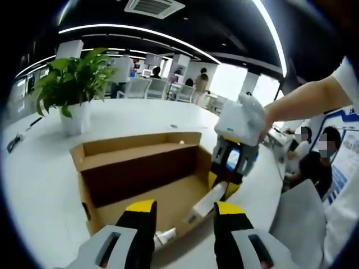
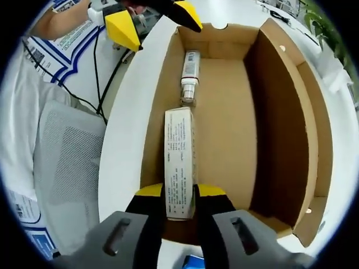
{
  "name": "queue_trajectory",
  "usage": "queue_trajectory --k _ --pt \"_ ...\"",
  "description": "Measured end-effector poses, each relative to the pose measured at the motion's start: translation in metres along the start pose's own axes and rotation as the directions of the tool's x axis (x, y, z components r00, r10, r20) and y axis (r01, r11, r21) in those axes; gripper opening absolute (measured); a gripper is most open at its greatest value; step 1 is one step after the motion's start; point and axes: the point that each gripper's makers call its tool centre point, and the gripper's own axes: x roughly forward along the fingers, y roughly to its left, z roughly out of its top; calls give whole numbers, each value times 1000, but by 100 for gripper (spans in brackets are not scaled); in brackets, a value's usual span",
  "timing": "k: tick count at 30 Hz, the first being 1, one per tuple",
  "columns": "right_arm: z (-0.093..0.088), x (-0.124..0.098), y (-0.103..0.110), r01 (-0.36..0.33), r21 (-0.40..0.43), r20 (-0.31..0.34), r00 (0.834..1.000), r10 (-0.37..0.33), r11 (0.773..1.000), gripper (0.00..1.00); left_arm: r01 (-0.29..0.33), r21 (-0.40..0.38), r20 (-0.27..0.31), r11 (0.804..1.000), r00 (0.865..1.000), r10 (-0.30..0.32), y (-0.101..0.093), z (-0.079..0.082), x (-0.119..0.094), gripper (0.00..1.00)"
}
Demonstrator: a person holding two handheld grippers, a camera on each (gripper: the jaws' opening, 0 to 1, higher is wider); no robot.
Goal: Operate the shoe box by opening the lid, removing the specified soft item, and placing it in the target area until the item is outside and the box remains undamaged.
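Right hand-held gripper clamped on the long white carton inside the open shoe box

Shoe box [image 2: 224, 112] sits open on the white desk [image 1: 45, 168], lid flap standing behind it; right hand-held gripper [image 2: 179, 196] grasps the near end of the white carton [image 2: 179, 157], which lies flat along the box's side wall; small white tube [image 2: 190, 75] lies just beyond the carton's far end, same wall; left hand-held gripper [image 1: 182, 210] hovers over the box's near edge, jaws parted, nothing between them; potted plant [image 1: 73, 84] stands on the desk beyond the box; mesh chair [image 2: 70, 168] beside the desk.
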Motion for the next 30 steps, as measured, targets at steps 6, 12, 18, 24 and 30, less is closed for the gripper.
queue_trajectory --k 6,12,18,24,30 --pt "1 0 0 41 -1 7 999 -41 999 16 -4 -2 -3 1000 1000 4 -2 -2 0 41" --pt "3 -2 -5 75 -36 8 997 -74 997 15 -9 2 0 1000 1000 9 -7 -1 -4 41" --pt "8 -12 -6 105 -56 30 994 -103 993 15 -23 4 2 1000 1000 23 -7 -1 -8 41" --pt "12 -26 -3 121 -72 40 992 -119 990 15 -32 8 3 999 999 32 -9 -1 -9 41" --pt "16 -44 4 149 -115 55 988 -144 982 15 -31 13 -4 999 1000 31 -15 -1 -7 41"
